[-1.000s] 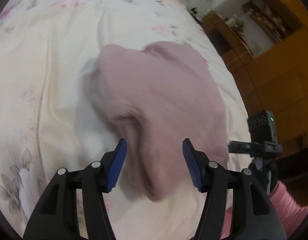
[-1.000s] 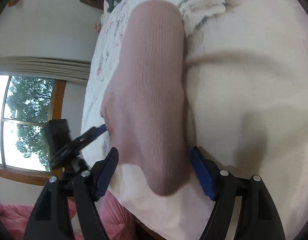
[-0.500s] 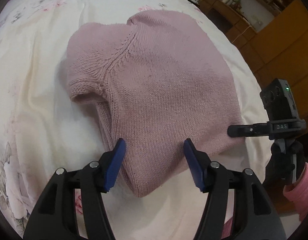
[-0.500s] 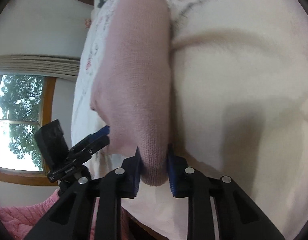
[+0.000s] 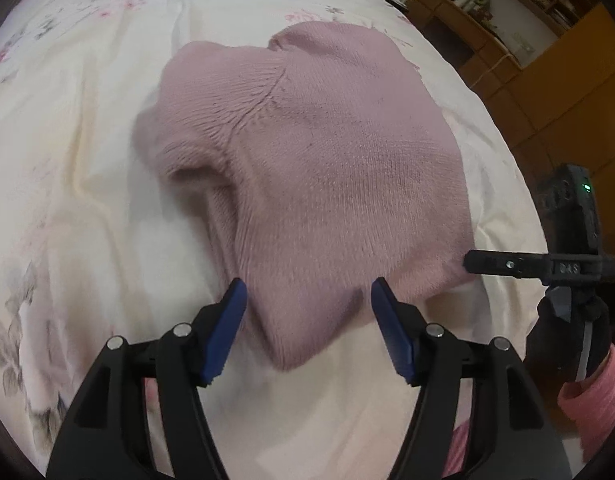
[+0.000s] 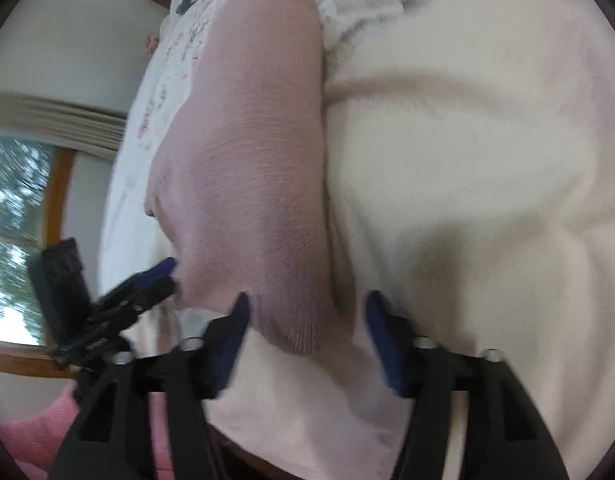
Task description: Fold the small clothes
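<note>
On the floral bedspread [image 5: 87, 128] lies the pink knit sweater [image 5: 315, 168], partly folded, long axis running away from both grippers. Left gripper [image 5: 307, 312], spread wide, straddles its near-left corner; right gripper [image 6: 305, 320], also spread and empty, straddles the near-right corner. Both sit equally close, hem pointing toward them.

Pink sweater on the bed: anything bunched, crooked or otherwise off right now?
The pink sweater is not lying flat: along its left side a sleeve fold bulges up with a shadowed hollow beneath it. The near corner sits between the open left tongs. The right tongs are open too. No damage shows.
</note>
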